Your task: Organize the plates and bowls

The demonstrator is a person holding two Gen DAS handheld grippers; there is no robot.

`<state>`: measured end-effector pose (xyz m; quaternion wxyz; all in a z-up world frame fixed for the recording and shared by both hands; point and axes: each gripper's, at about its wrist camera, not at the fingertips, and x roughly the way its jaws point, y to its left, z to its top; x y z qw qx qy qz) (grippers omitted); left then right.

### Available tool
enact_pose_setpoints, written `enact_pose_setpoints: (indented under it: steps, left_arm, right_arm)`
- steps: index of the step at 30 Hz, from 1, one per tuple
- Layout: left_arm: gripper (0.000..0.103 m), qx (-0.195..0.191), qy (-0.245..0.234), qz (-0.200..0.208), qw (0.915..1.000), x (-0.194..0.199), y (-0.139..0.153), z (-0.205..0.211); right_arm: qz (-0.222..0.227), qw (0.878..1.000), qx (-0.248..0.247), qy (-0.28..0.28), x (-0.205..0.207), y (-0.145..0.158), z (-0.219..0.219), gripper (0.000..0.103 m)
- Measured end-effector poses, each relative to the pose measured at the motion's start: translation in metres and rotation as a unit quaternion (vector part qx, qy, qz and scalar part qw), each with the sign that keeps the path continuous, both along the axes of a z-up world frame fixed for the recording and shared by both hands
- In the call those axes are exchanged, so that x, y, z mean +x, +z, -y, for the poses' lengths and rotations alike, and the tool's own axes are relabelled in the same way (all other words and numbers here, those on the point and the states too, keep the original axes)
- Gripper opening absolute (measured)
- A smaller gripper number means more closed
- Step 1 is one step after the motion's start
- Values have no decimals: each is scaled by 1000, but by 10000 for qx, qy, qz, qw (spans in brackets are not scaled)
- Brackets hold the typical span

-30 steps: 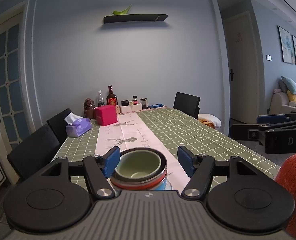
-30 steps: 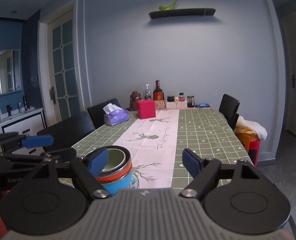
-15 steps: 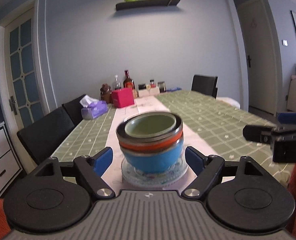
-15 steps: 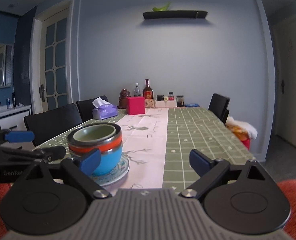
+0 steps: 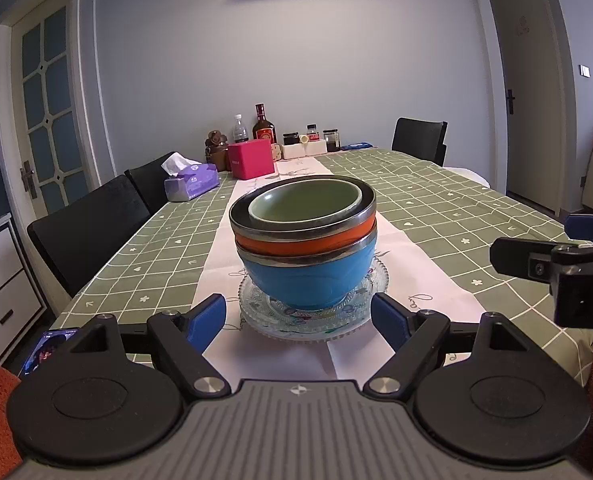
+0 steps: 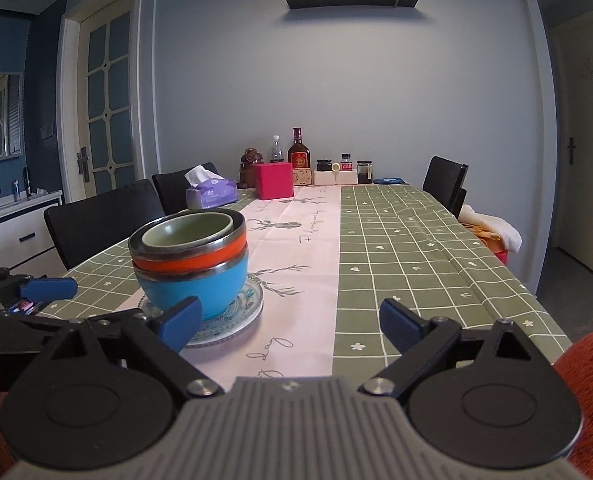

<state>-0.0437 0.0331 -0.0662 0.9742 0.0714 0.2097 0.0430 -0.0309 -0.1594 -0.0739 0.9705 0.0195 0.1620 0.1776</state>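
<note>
A green bowl (image 5: 304, 200) sits nested in an orange bowl (image 5: 296, 246), which sits in a blue bowl (image 5: 308, 280). The stack rests on clear glass plates (image 5: 376, 280) on the pink runner. My left gripper (image 5: 299, 324) is open, its blue pads just short of the plates on either side and touching nothing. In the right wrist view the bowl stack (image 6: 192, 280) stands ahead and to the left. My right gripper (image 6: 291, 323) is open over the bare runner with nothing between its pads. Each gripper shows at the edge of the other's view.
At the table's far end stand a pink box (image 5: 251, 159), a tissue pack (image 5: 192, 184), bottles (image 5: 264, 128) and jars. Black chairs (image 5: 88, 228) line the left side and one chair (image 5: 418, 140) stands at the far right. A phone (image 5: 46, 350) lies at the near left corner.
Both grippers have sunk toward table height and their jaws have spread wider. The left pads drew away from the bowl stack, which now stands ahead of them.
</note>
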Motion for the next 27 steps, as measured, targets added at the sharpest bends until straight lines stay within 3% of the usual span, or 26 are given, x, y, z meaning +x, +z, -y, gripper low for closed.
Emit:
enact_pose_setpoints:
  steps: [27]
  left_arm:
    - [96,-4,34,30,10000,-2,4,1]
  right_arm:
    - [10,9998,173,2,-2,3,6,93]
